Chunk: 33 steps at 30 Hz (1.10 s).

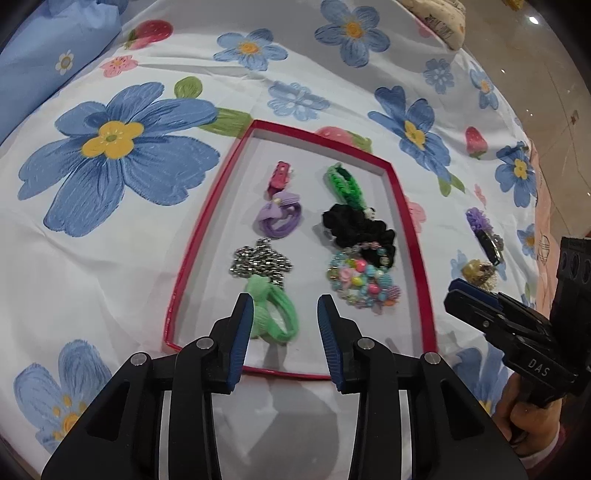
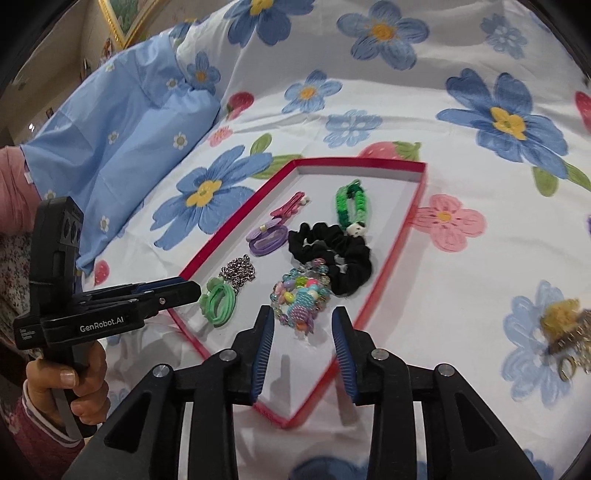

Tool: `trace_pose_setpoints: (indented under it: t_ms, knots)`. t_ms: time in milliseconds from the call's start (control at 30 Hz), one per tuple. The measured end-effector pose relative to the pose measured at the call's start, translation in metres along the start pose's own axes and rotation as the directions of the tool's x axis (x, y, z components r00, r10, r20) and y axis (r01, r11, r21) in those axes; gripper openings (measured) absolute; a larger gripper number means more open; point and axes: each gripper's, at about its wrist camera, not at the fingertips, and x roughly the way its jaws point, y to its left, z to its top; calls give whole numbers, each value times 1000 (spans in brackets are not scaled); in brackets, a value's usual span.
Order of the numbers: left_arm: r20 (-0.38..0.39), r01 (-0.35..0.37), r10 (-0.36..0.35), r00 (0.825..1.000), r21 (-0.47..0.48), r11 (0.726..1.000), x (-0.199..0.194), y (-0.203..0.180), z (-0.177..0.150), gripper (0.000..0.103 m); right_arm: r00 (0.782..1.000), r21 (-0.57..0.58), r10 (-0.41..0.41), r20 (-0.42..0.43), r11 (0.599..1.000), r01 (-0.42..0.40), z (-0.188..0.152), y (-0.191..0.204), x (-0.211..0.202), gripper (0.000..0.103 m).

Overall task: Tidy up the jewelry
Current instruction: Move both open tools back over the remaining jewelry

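Only right view shows gold picture frame point(image 2: 122, 18).

Left gripper point(image 1: 284, 314) fingers point(image 1: 242, 332) parted above green hair tie point(image 1: 279, 314) in red tray point(image 1: 410, 206).

Black grippers w/ blue ribbed pads point(image 1: 240, 332), silver pins, "GenRobot.AI" + "DAS" lettering; pink sleeve point(image 2: 40, 432).

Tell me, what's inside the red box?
Inside the red box: a pink clip, purple tie, silver chain, green tie, green bracelet, black scrunchie, colourful beads. Beads partly cover the scrunchie.
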Motion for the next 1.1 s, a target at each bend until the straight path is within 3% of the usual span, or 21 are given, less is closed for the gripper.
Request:
trace_pose_setpoints:
  t_ms: [67, 367, 1100]
  knots:
    - [6, 4, -4, 1000, 10, 1000, -4, -6, -1, 40, 1000, 18, -6, 18, 1000, 6, -4, -6, -12, 41]
    - [1, 37, -37, 999, 80, 996, -9, -47, -4, 45, 994, 125, -72, 76, 990, 62, -27, -50, -61, 43]
    - [-69, 122, -108, 992, 252, 960, 10, -150, -12, 48, 960, 342, -256, 118, 918, 203, -90, -156, -143, 47]
